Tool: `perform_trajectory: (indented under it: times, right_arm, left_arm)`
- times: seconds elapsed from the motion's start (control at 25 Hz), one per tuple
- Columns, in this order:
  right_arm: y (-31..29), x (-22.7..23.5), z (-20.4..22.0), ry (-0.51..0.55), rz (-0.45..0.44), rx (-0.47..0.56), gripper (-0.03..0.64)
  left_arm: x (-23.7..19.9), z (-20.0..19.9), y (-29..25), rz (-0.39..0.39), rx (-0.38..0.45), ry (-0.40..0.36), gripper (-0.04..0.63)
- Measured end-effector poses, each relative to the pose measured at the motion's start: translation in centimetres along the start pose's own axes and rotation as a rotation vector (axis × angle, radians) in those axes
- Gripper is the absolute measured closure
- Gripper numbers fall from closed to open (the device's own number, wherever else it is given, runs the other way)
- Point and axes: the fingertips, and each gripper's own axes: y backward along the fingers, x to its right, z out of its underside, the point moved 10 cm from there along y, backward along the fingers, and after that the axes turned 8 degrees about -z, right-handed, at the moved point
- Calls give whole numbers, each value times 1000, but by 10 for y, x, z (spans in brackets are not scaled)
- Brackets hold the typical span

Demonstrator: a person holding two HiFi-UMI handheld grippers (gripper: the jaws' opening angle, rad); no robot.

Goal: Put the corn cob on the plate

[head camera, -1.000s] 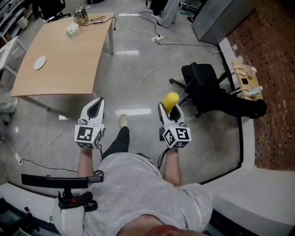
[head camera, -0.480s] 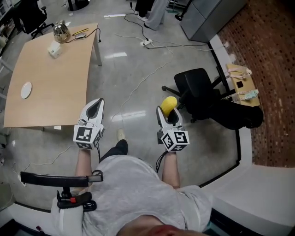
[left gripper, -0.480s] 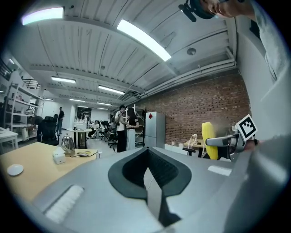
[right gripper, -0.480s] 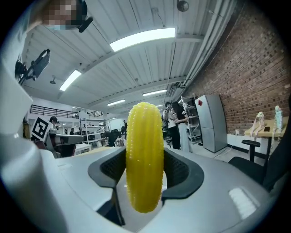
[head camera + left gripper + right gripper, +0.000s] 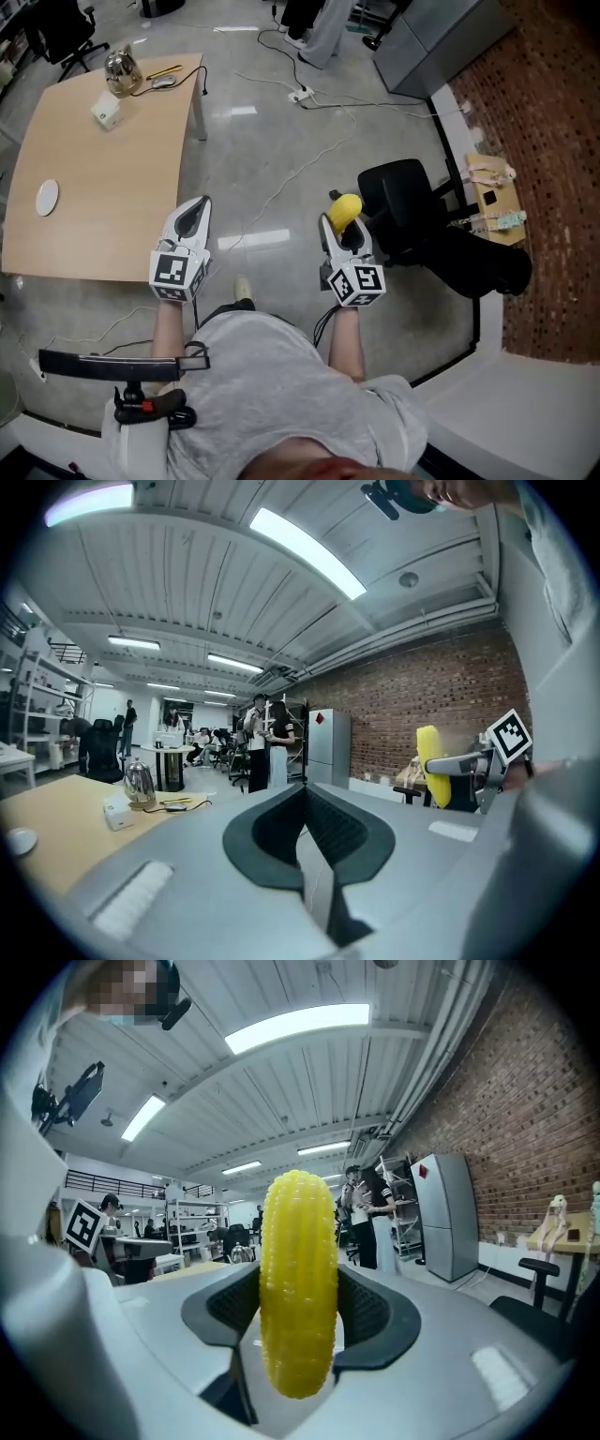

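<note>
A yellow corn cob [image 5: 298, 1283] stands upright between the jaws of my right gripper [image 5: 298, 1321], which is shut on it; in the head view the corn cob [image 5: 344, 210] pokes out of the right gripper [image 5: 340, 232] above the floor. My left gripper [image 5: 194, 217] is shut with nothing in it, its jaws pressed together in the left gripper view [image 5: 302, 832]. A small white plate [image 5: 47, 198] lies on the wooden table [image 5: 103, 178] at the far left, well away from both grippers. The left gripper view also catches the corn cob [image 5: 431, 765].
On the table's far end are a metal kettle [image 5: 122, 67], a white box [image 5: 108, 112] and a cable. A black office chair [image 5: 403, 211] stands just right of the right gripper. Cables run over the grey floor. People stand by a table in the distance.
The head view has shifted slightly, so the table and plate sit a little lower and nearer in it. Both grippers keep their pose, and the corn cob stays held.
</note>
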Motion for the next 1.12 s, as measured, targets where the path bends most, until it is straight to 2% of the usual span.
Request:
perform_trajectory:
  times: [0.36,0.64,1.12]
  right_arm:
    - [-56,-1,-9,35,-91,-29,367]
    - [-98,-13,-14,41,-217,-37,367]
    - [-203,-58,-32,57,-579,-67,367]
  left_arm:
    - [-35,9,-13,-82,34,46,575]
    - [-59,6,7,-206,51,50,575]
    - [-87,-8,89,-613,62,62,575]
